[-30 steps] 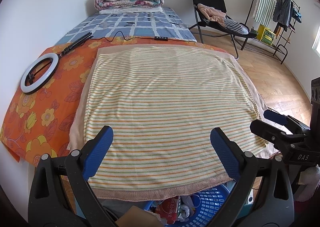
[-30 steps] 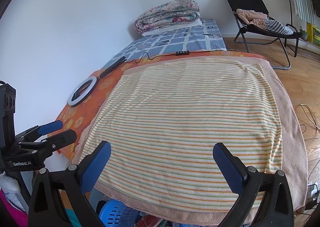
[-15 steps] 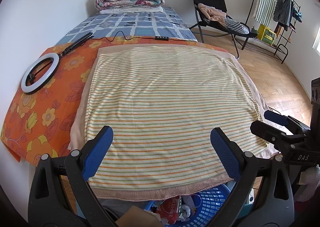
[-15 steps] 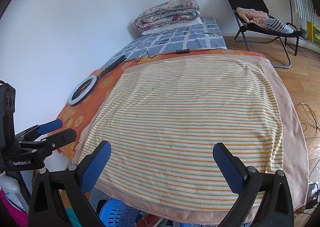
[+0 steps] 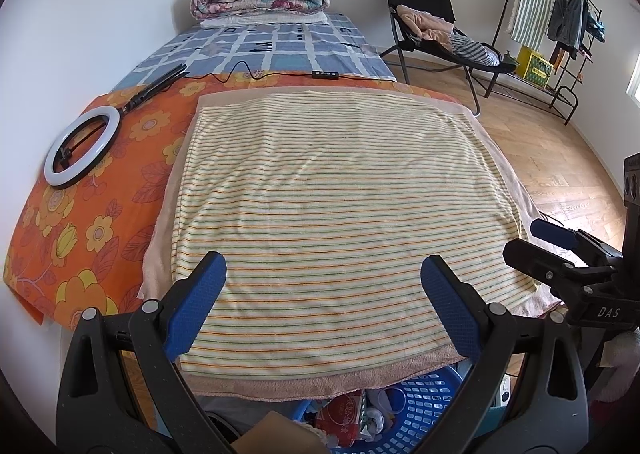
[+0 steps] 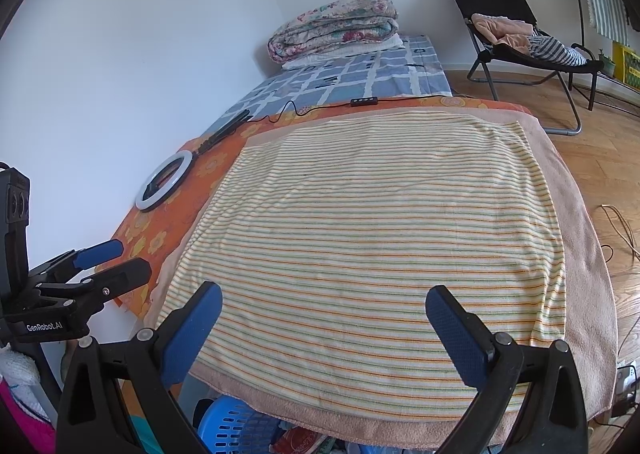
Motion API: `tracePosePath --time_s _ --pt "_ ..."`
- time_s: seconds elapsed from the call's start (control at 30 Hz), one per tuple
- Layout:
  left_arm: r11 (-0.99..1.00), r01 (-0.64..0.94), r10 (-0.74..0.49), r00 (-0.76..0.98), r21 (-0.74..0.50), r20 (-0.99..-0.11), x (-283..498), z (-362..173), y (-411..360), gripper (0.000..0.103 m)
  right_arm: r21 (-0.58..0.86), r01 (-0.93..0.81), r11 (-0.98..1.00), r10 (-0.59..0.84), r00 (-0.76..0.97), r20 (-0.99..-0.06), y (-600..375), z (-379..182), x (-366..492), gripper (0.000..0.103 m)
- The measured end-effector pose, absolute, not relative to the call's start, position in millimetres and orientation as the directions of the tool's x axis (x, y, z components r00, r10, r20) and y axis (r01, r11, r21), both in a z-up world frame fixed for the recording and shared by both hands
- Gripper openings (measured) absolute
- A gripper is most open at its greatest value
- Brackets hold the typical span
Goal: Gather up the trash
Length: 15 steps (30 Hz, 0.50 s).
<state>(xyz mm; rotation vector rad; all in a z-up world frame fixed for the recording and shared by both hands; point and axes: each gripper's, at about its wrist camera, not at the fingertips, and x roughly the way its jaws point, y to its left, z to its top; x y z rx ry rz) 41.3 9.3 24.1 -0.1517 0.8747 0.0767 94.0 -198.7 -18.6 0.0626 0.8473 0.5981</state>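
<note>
Hovering over towel (image 5: 320,214), both grippers (image 5: 322,294) (image 6: 324,318) spread, empty. Probably searching; next, reaching toward trash in basket (image 5: 420,410) below.

My right gripper (image 5: 560,254), seen from the left wrist: "DAS" on its side.
My left gripper (image 6: 108,262), seen from the right wrist: "GenRobot.AI" on its side.

Ring light (image 5: 82,148) lies left of towel (image 5: 332,214).
</note>
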Motion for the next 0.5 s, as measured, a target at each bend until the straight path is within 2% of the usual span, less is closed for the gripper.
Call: tracePosePath --time_s 0.5 --pt "0.989 -0.127 0.024 0.651 -0.078 -0.759 36.6 23.2 8.8 0.1 0.299 -0.452 0.841 0.514 0.492 -0.703 -199.6 -25.6 98.2 0.103"
